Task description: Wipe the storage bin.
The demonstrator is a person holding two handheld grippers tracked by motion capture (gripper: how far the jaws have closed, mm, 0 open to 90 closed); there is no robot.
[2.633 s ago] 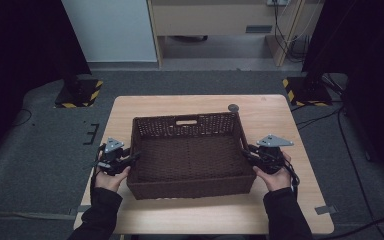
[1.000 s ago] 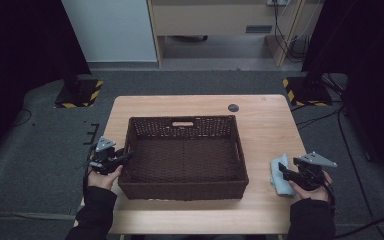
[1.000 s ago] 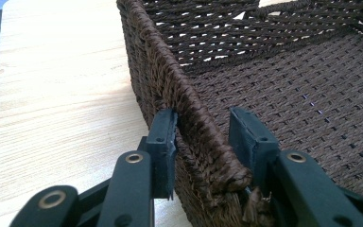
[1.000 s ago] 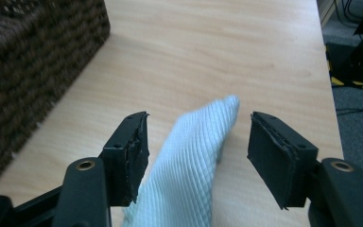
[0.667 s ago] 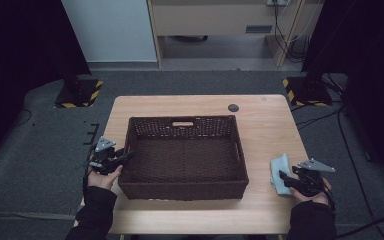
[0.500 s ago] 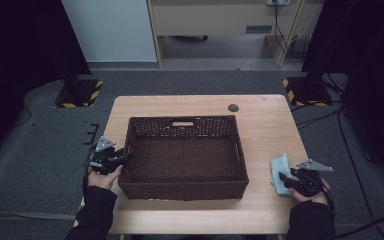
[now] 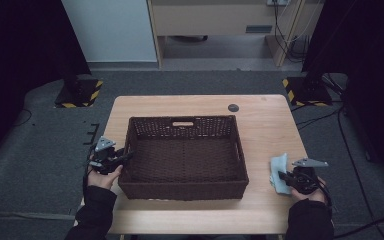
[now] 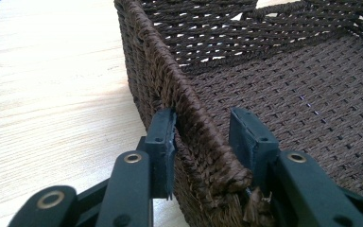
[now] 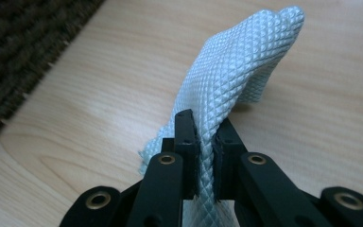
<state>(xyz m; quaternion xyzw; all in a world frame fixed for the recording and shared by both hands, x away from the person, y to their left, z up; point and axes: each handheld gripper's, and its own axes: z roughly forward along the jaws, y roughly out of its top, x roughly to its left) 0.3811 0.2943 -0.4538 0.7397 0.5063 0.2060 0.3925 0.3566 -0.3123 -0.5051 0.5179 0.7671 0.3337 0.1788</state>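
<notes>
We are pinching the pale blue cloth (image 7: 279,172) in our right hand-held gripper (image 9: 204,156), jaws closed on it, at the table's (image 7: 265,125) right edge, its length running away from us. Our left hand-held gripper (image 8: 203,142) is straddling the basket's (image 7: 182,190) left wall, jaws parted.

No readable text, labels or numbers anywhere.

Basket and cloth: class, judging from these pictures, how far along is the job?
Done: the right gripper has pinched the pale blue cloth beside the basket. In hand: the left gripper straddles the basket's wall, jaws open. Left, probably: placing the cloth in the empty basket.
</notes>
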